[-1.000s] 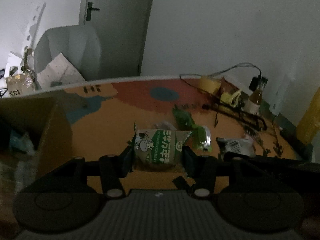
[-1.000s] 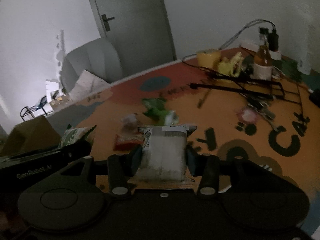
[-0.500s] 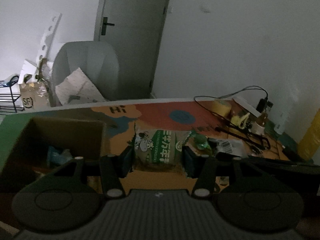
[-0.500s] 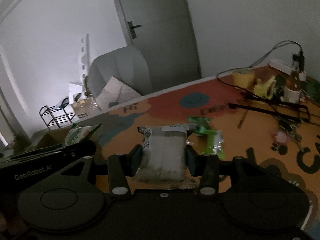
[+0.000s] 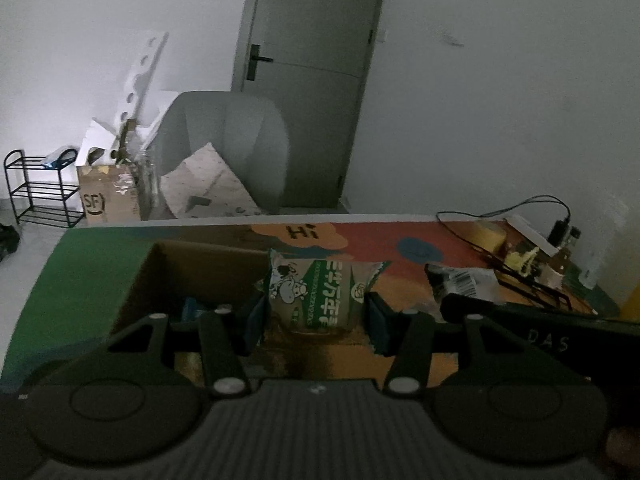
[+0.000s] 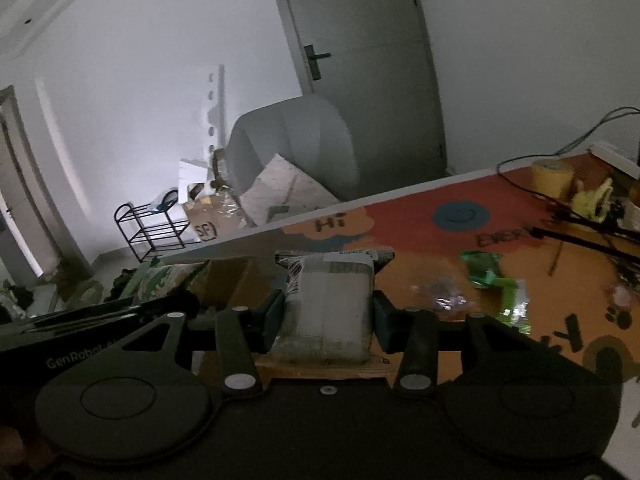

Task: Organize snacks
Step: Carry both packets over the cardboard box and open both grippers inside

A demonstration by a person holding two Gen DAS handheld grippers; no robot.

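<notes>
My left gripper (image 5: 314, 320) is clamped partway on a green-and-white plastic snack packet with a cartoon cow (image 5: 316, 294), held above the open brown cardboard box (image 5: 160, 276) at the green left end of the colourful printed mat (image 5: 92, 272). My right gripper (image 6: 326, 322) pinches a pale grey wrapped snack pack (image 6: 326, 308) just beside it. Loose green wrappers (image 6: 494, 280) lie on the mat's orange middle.

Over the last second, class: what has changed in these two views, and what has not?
Both grippers swung left toward the cardboard box, which now fills the left gripper's view. The left gripper keeps its green packet, the right gripper its pale packet. Snacks left on the table stayed put.
</notes>
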